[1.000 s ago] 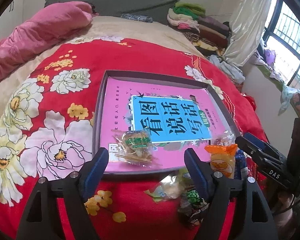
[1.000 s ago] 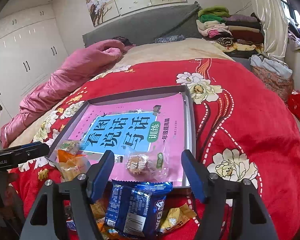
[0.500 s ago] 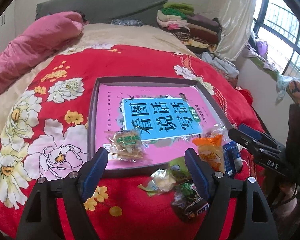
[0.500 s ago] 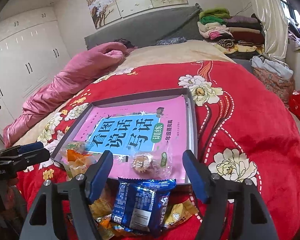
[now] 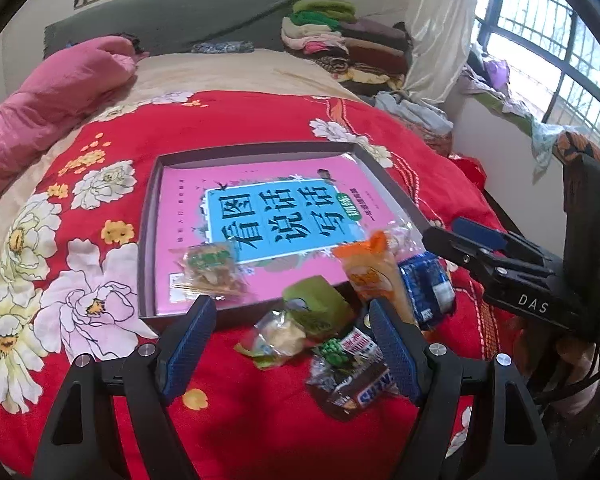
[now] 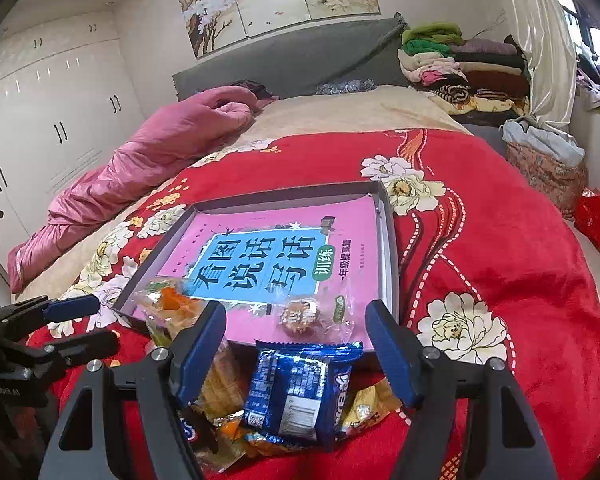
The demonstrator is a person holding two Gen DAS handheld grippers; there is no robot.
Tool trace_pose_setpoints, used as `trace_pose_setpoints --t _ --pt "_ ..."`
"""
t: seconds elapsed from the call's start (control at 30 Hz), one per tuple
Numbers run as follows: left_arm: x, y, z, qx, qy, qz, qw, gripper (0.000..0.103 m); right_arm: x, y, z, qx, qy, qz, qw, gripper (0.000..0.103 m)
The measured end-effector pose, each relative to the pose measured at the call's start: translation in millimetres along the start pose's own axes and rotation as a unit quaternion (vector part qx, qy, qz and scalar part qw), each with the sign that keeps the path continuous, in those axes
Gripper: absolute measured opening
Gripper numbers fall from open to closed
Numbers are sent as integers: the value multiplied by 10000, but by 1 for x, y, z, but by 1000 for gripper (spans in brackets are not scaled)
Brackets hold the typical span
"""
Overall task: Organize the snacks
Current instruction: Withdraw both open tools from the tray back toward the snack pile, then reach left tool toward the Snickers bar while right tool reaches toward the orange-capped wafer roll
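A shallow dark tray (image 5: 147, 240) lined with a pink book lies on the red flowered bedspread. Inside it rest a clear packet with a green label (image 5: 210, 270) and a round pastry in clear wrap (image 6: 303, 316). Loose snacks are piled at its near edge: a clear yellow packet (image 5: 278, 338), a green packet (image 5: 320, 306), a Snickers bar (image 5: 354, 382), an orange packet (image 5: 374, 274) and a blue packet (image 6: 300, 388). My left gripper (image 5: 291, 316) hovers open over the pile, holding nothing. My right gripper (image 6: 296, 314) stands open above the blue packet, also holding nothing.
A pink quilt (image 6: 160, 148) lies along the bed's far left. Folded clothes (image 6: 460, 68) are stacked by the headboard. The bed's edge drops off at the right, beside a window (image 5: 548, 52) and a red bag (image 6: 598, 216). Each gripper shows in the other's view.
Both grippers have drawn back a little from the tray. The left view has rolled and shifted, so more of the loose pile now sits between its fingers. No snack has moved.
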State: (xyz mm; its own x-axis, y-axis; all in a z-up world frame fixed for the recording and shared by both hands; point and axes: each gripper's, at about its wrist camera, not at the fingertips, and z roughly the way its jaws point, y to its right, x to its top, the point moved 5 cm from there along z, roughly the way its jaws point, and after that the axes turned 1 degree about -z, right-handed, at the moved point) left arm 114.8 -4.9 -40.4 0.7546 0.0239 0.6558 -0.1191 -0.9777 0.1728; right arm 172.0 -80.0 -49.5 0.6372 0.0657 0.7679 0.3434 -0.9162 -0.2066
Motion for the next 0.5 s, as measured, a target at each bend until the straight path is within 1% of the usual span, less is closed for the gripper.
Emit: trace_pose_setpoints --t 0.27,0.5 --pt "-8 14 -5 18 -31 245 9997 80 1 -9 -15 27 128 -54 9999 74" --pt "-17 20 -7 17 -108 346 9993 80 -4 -14 -21 43 82 -86 9999 75"
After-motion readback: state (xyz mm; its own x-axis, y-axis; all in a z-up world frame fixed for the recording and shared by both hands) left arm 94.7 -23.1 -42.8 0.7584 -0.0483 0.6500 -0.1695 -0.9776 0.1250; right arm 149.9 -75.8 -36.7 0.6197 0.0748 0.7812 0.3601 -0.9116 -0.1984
